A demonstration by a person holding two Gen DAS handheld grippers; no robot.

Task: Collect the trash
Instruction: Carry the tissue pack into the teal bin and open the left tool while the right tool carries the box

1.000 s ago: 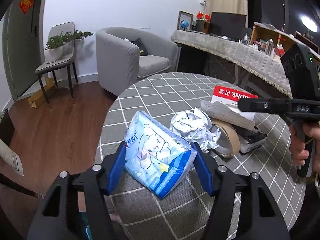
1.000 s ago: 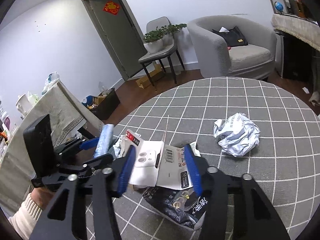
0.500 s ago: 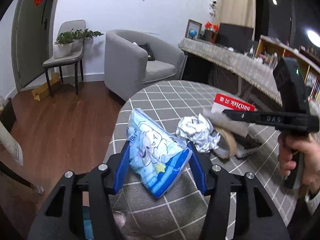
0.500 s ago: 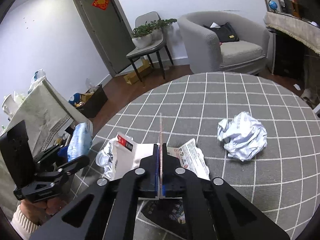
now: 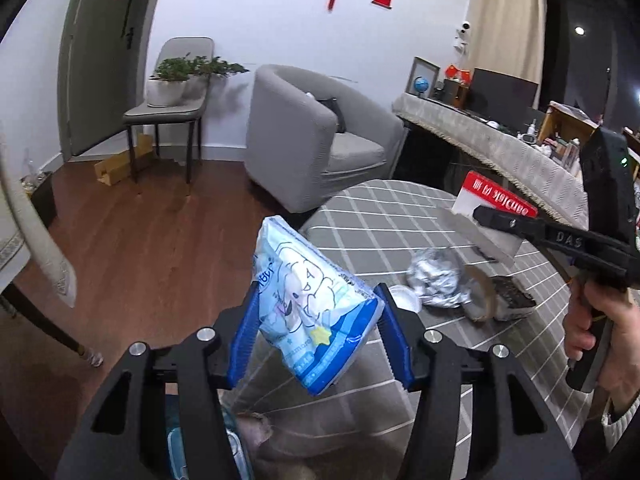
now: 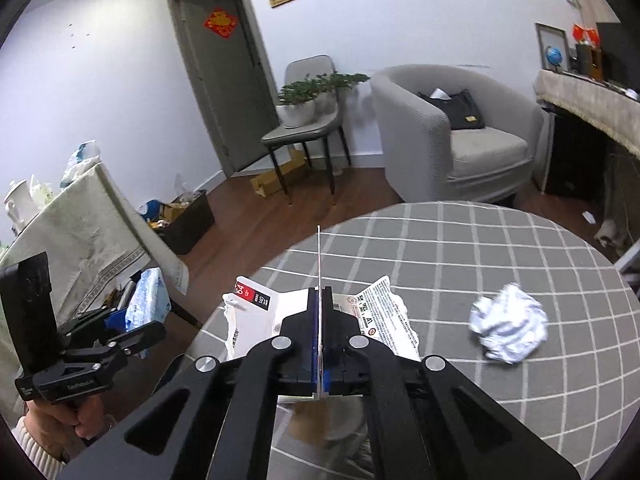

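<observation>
Left claw (image 5: 316, 332): blue pads clamped on both sides of a pale blue tissue pack (image 5: 312, 300) with a cartoon print. Pack is tilted, its top corner leaning up and left, and it hangs clear of the round surface (image 5: 400, 216) with the grey checked cloth, just beyond that surface's near-left edge. In the right wrist view the same pack (image 6: 146, 304) shows at far left in that claw (image 6: 132, 320), out over the wooden floor (image 6: 240, 248) beside the surface's edge.

Right claw (image 6: 320, 340): pads together, pinching a thin white packaging card (image 6: 319, 264) edge-on; the card stands upright between them and rises above the tips. From the left wrist view this card (image 5: 492, 208) shows a red band with white lettering and sits above the surface, held by the right claw (image 5: 480, 214); a person's hand (image 5: 600, 340) grips the handle.

On the surface, below the card: a flat white printed wrapper (image 6: 384, 312) and a white insert with a red and black label (image 6: 252, 300), both partly hidden behind the claw. A crumpled white paper ball (image 6: 510, 328) lies well right of the card, alone on the cloth. Left wrist view shows another crumpled silvery-white wad (image 5: 436, 280) near the surface's left edge, touching a brown tape roll (image 5: 480, 296) and a dark packet (image 5: 512, 296).
</observation>
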